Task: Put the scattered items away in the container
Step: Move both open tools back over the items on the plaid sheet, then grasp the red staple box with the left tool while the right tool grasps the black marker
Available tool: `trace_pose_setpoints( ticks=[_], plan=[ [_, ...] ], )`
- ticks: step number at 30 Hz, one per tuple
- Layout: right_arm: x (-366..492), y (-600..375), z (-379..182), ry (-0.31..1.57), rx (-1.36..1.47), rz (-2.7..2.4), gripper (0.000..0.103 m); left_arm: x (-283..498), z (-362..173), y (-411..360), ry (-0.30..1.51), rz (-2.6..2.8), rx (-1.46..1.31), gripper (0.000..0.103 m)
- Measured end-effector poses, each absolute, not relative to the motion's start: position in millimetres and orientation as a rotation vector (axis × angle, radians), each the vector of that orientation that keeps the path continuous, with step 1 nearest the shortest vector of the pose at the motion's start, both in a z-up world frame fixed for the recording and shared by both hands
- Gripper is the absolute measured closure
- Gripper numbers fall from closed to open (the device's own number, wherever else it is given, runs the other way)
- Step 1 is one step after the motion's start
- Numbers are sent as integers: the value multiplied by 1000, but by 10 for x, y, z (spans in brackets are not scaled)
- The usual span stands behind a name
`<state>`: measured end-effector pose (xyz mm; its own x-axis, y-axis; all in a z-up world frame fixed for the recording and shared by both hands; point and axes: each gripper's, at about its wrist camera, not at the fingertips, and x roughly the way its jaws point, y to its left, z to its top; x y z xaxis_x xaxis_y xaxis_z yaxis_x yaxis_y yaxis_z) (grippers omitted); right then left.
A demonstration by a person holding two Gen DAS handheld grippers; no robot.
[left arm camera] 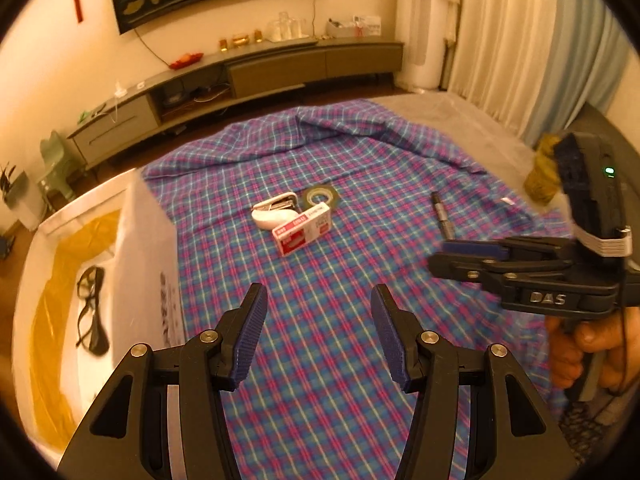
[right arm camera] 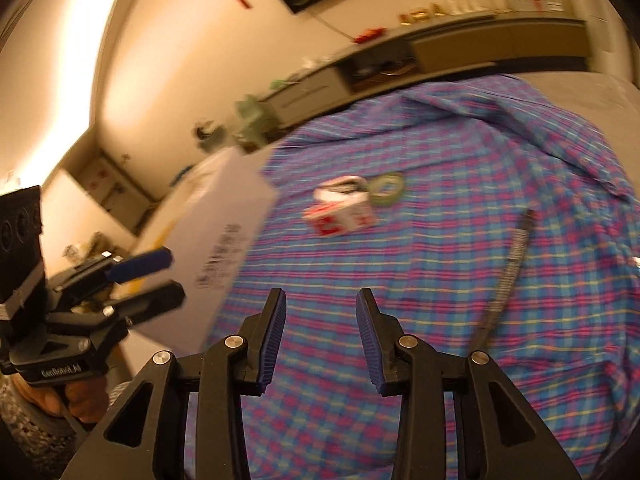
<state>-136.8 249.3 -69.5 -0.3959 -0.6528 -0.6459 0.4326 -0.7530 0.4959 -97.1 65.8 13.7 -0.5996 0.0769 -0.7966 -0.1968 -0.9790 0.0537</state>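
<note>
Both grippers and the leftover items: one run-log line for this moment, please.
left gripper: open, empty | right gripper: open, empty | glasses: in box | stapler, staple box, tape, pen: on cloth

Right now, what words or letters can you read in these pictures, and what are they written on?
"DAS": raised letters on the body of the right gripper.
"GenRobot.AI": small white print on the body of the left gripper.
Red and white staple box: it has print, too small to read.
White container: dark print on its side, too blurred to read.
Pen: markings on its barrel, unreadable.
</note>
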Motion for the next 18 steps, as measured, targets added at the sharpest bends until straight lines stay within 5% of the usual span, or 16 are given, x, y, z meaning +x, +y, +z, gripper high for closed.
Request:
trace_pose_setpoints(
  ticks=[18],
  plan=[
    [-1856,2850,-977,-176,1279,-2414,59,-2030,-552,676,280,2614,-1360,46]
  ],
)
